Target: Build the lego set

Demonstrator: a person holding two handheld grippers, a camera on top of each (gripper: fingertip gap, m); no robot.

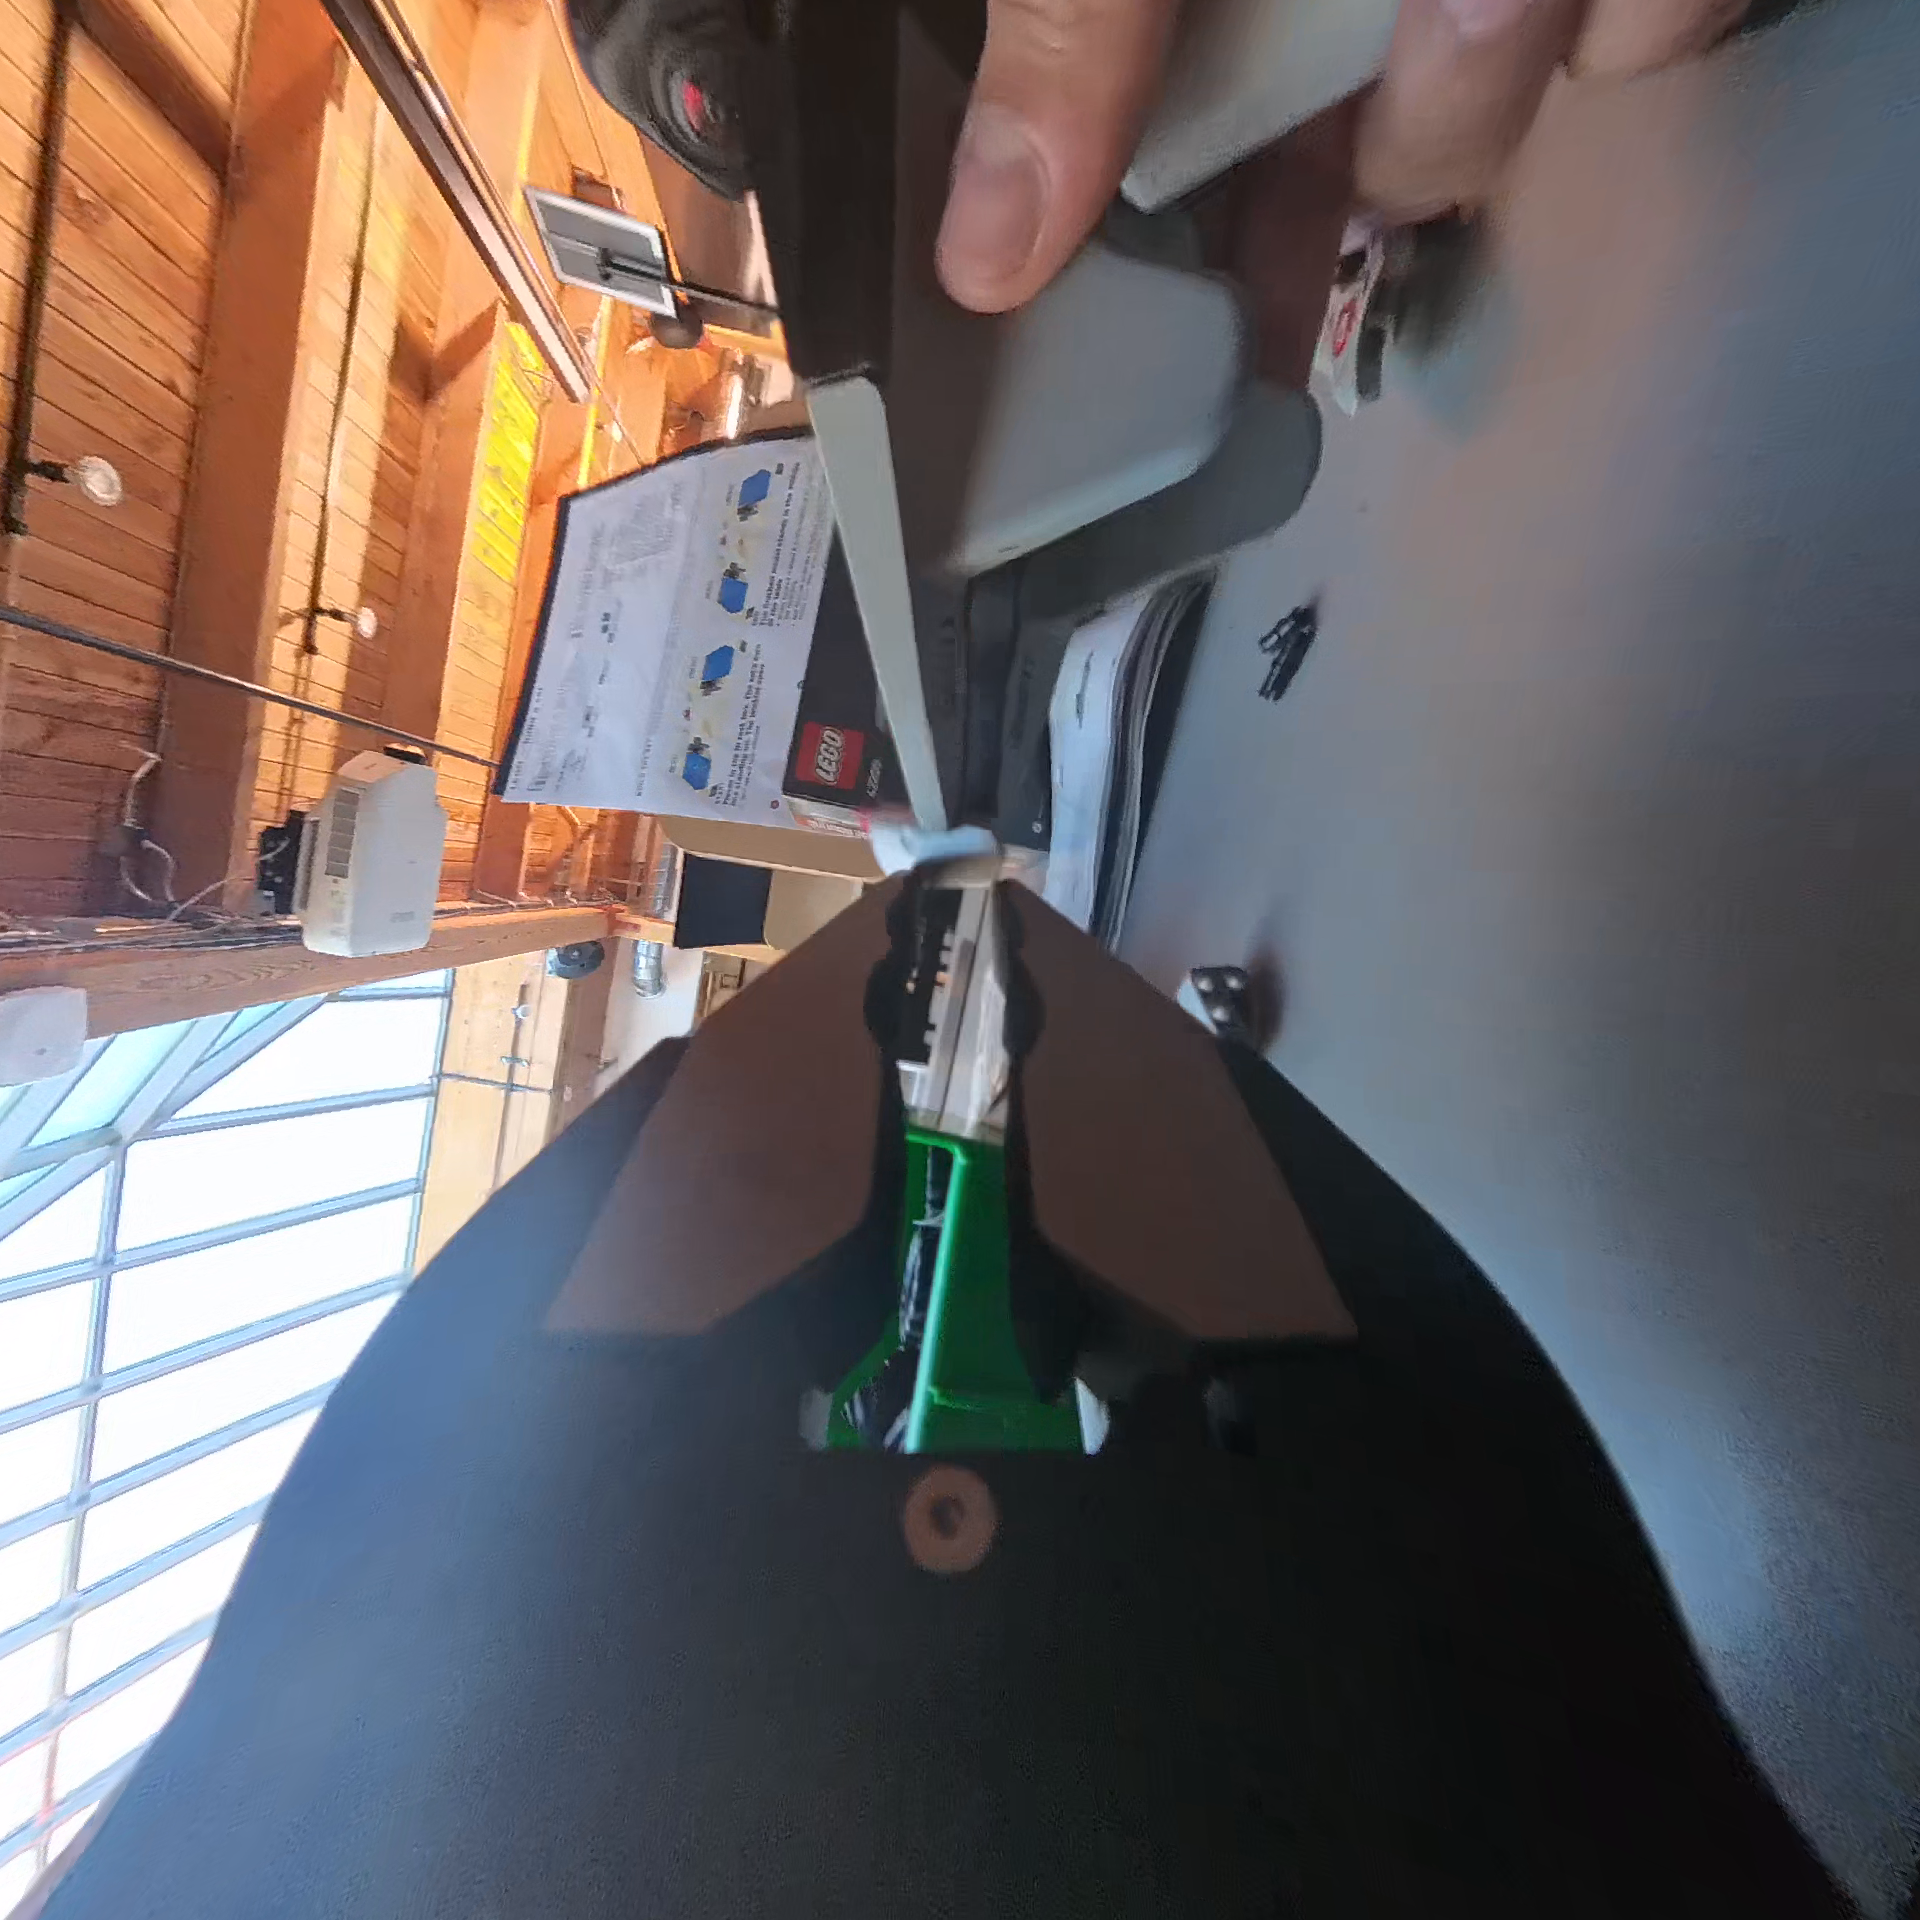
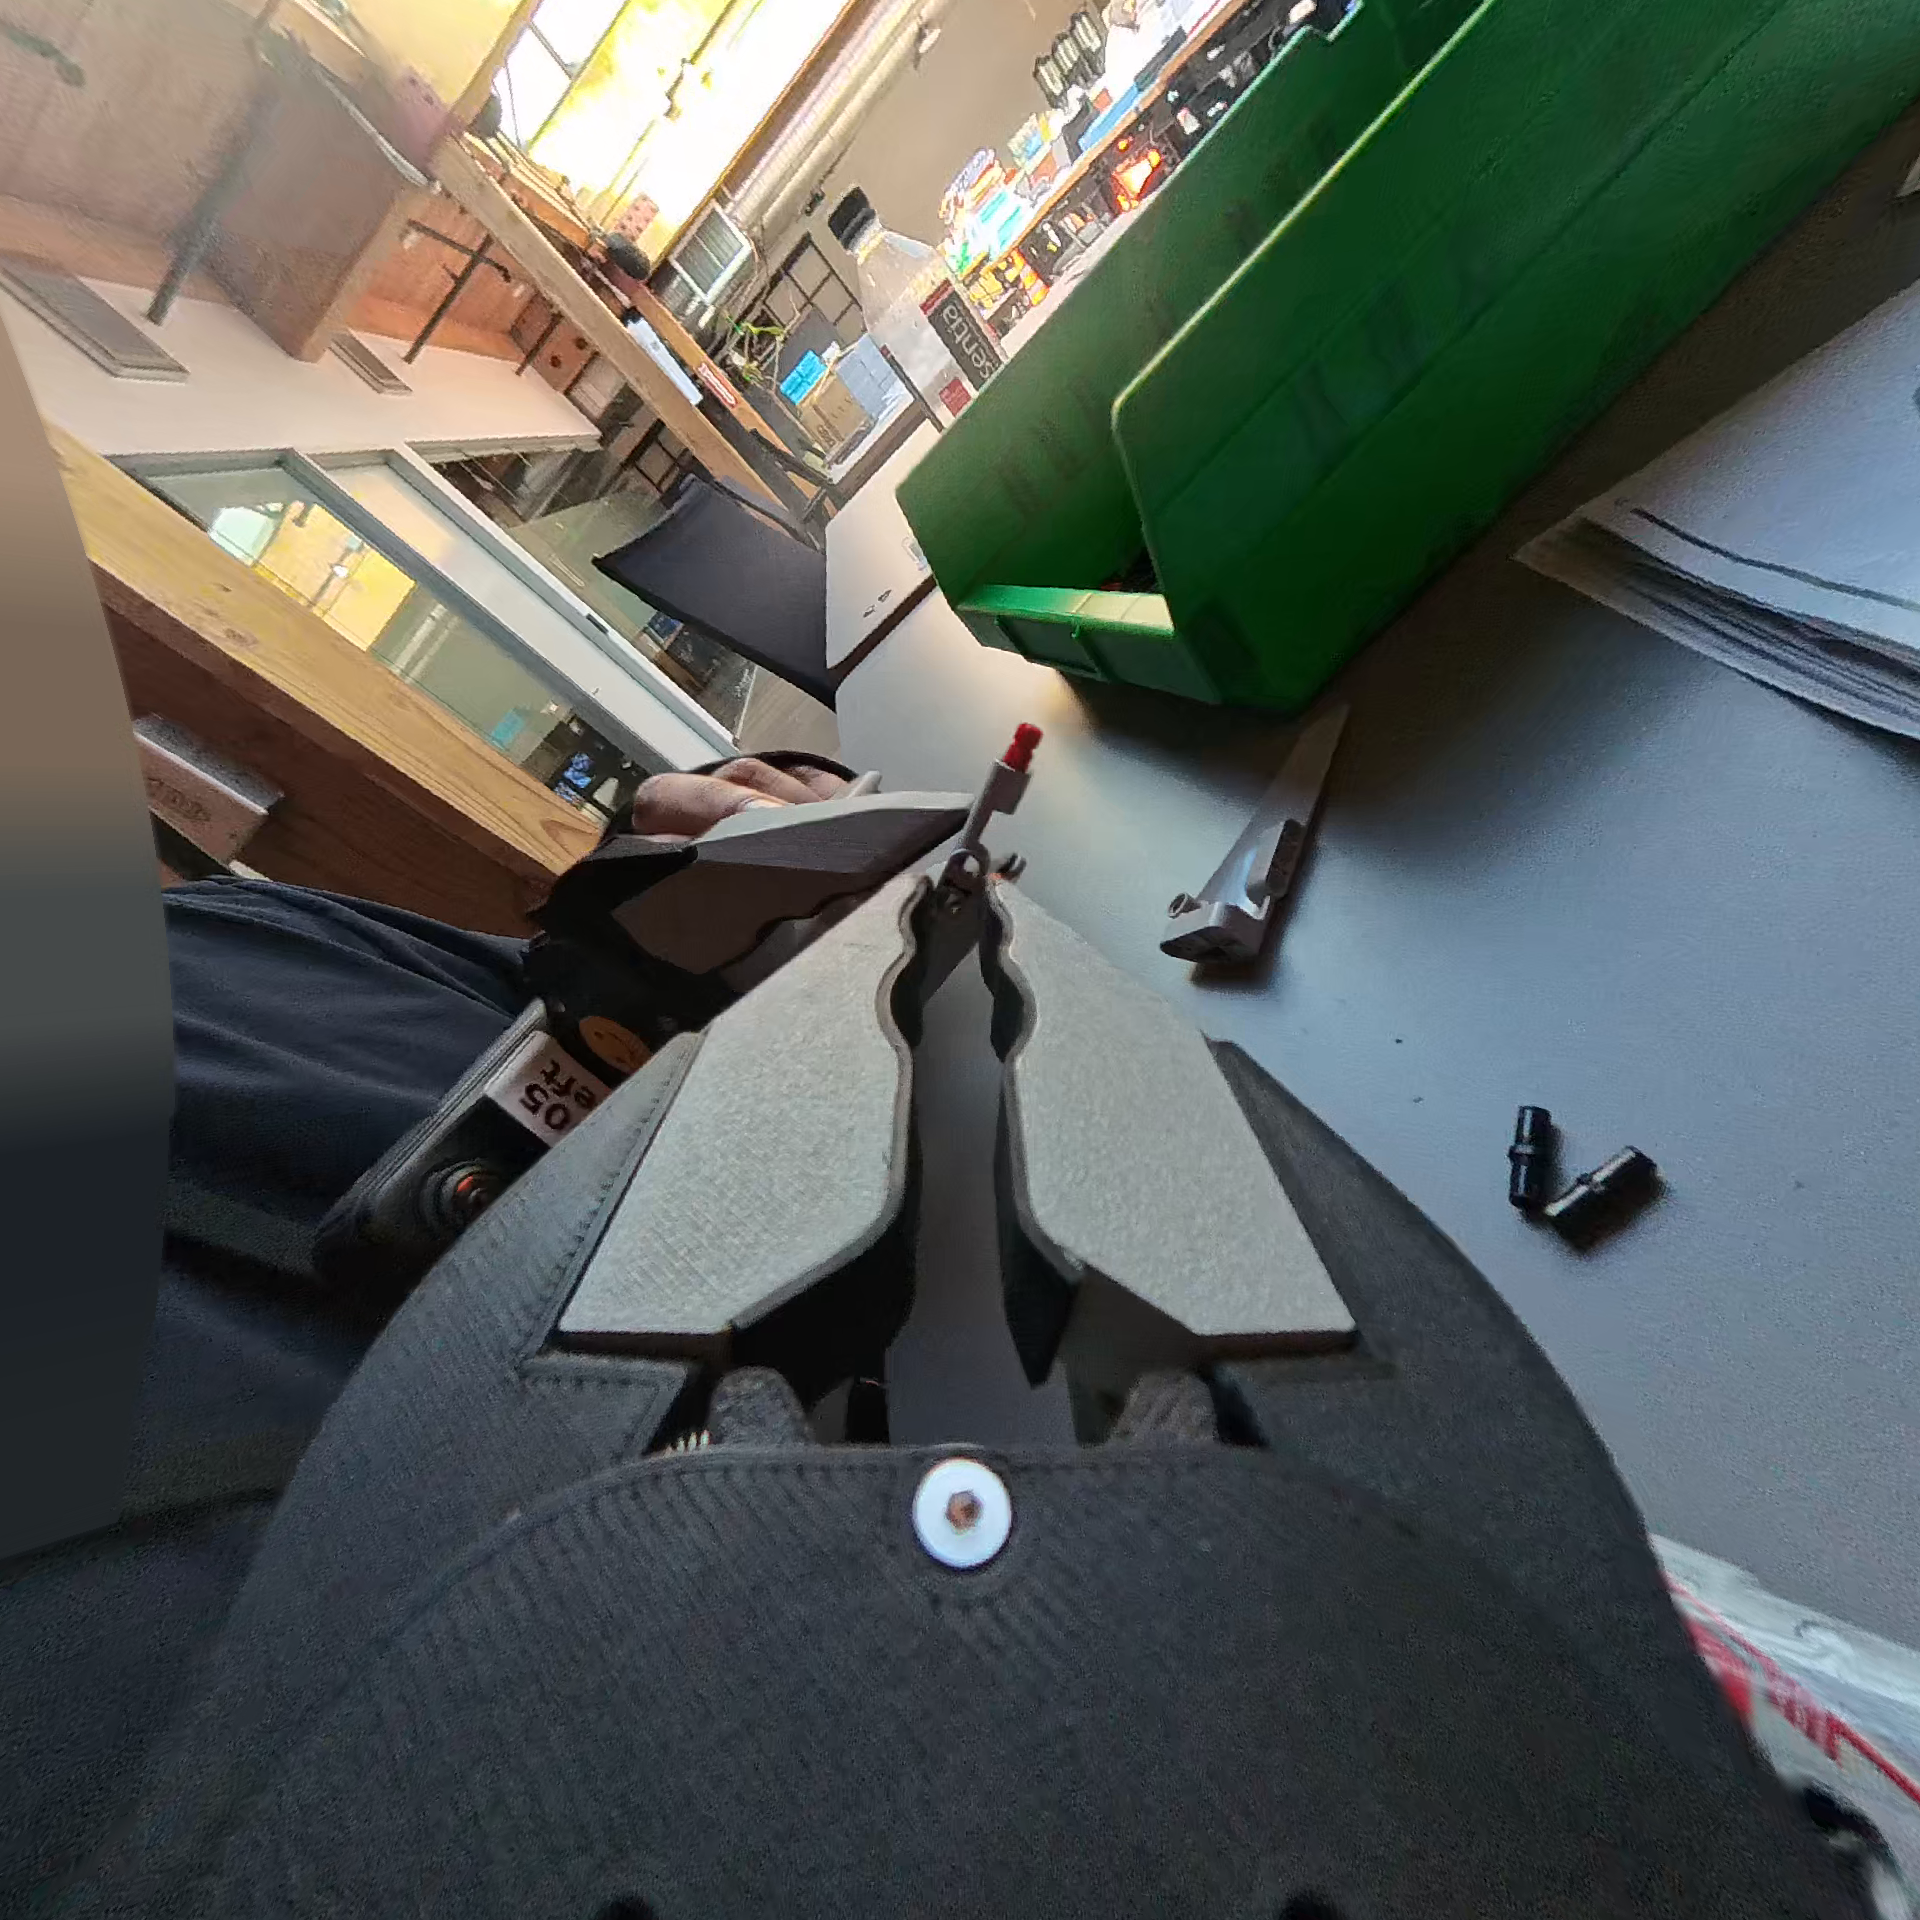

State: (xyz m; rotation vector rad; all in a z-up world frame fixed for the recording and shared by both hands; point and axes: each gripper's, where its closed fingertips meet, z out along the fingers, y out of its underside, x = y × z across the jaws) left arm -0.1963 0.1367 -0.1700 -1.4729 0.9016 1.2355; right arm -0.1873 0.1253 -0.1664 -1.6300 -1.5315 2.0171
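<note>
Both grippers meet on the small grey lego assembly (image 2: 992, 821) at twelve o'clock, the left gripper (image 1: 940, 847) clamped on its hub, the right gripper (image 2: 961, 883) pinching its long grey tapered blade (image 1: 878, 582), so a twist could pop the joint apart.

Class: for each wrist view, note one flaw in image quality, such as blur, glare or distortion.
Left wrist view: the window is blown out white, and the hand is motion-blurred. Right wrist view: wide-angle bending tilts the green bins, and a bright background panel glares.

A grey blade assembly (image 1: 883, 613) (red-tipped) is held aloft; another blade (image 2: 1262, 852) lies flat.
</note>
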